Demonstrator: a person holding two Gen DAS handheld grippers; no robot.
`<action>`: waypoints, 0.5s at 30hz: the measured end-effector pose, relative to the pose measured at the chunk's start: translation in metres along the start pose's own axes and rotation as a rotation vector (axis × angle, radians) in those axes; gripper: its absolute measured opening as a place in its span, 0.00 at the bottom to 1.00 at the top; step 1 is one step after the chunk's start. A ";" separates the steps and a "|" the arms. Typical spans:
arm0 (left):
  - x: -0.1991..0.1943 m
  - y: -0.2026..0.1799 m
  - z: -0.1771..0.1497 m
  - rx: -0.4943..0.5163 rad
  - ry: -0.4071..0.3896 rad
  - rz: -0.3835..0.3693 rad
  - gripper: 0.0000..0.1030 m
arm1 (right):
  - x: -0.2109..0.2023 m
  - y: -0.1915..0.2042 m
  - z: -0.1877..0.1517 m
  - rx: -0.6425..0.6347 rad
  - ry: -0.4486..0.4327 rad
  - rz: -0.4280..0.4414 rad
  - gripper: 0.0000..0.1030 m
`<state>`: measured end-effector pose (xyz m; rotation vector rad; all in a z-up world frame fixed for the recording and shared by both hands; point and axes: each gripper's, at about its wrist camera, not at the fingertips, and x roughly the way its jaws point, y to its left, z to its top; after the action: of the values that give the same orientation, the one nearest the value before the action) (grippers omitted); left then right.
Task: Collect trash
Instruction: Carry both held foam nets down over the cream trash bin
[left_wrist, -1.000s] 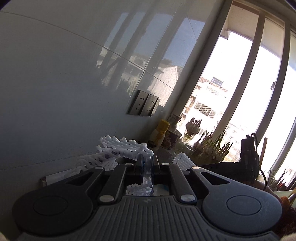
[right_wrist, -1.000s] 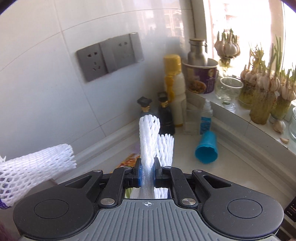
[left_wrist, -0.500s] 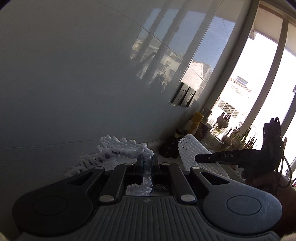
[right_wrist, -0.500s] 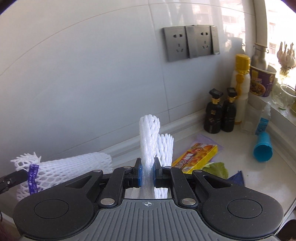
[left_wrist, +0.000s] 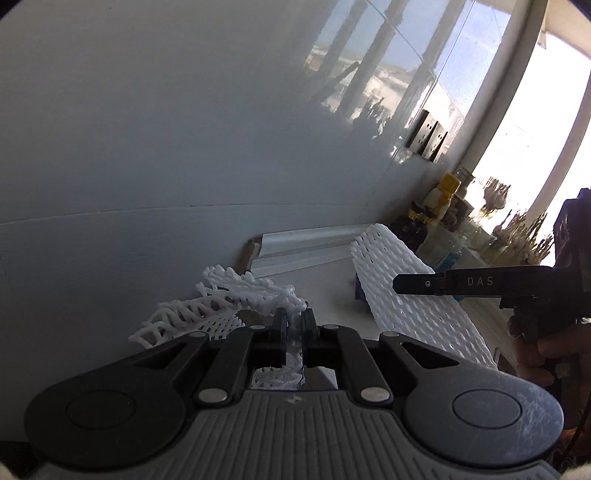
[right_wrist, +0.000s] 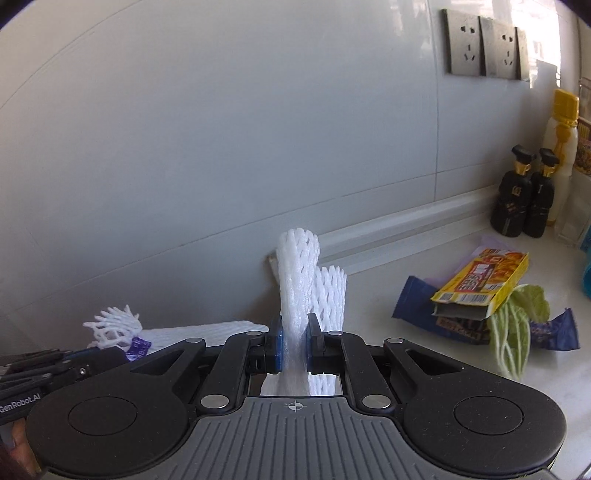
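My left gripper (left_wrist: 293, 325) is shut on a white foam fruit net (left_wrist: 221, 302) that sticks out ahead and to the left, near the tiled wall. My right gripper (right_wrist: 294, 338) is shut on a second white foam net (right_wrist: 299, 273) that stands up between its jaws. In the left wrist view that second net (left_wrist: 406, 288) and the right gripper's finger show at the right. In the right wrist view the first net (right_wrist: 118, 328), with a purple label, shows at lower left. A yellow carton (right_wrist: 480, 284), blue wrappers (right_wrist: 417, 306) and a cabbage leaf (right_wrist: 517, 325) lie on the white counter (right_wrist: 388, 295).
Two dark bottles (right_wrist: 524, 199) and a yellow-capped bottle (right_wrist: 561, 140) stand against the wall at the right. Wall sockets (right_wrist: 484, 48) sit above. Jars and sprouting garlic (left_wrist: 495, 206) stand on the sill by the window. The counter's end (left_wrist: 255, 254) is near the left net.
Both grippers have swung left along the wall, each still holding its net. The window sill has slid right and the carton, wrappers and leaf have come into the right wrist view.
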<state>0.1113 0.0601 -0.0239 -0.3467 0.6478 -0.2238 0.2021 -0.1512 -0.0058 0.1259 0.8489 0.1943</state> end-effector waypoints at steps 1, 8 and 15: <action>0.001 0.004 -0.004 -0.005 0.012 0.008 0.06 | 0.005 0.005 -0.005 0.000 0.014 0.010 0.09; 0.006 0.035 -0.033 -0.044 0.105 0.053 0.06 | 0.049 0.044 -0.044 -0.055 0.126 0.049 0.09; 0.006 0.062 -0.061 -0.043 0.169 0.063 0.06 | 0.094 0.069 -0.085 -0.075 0.244 0.058 0.10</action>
<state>0.0837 0.0998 -0.0965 -0.3508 0.8297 -0.1802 0.1899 -0.0610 -0.1171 0.0570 1.0804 0.2996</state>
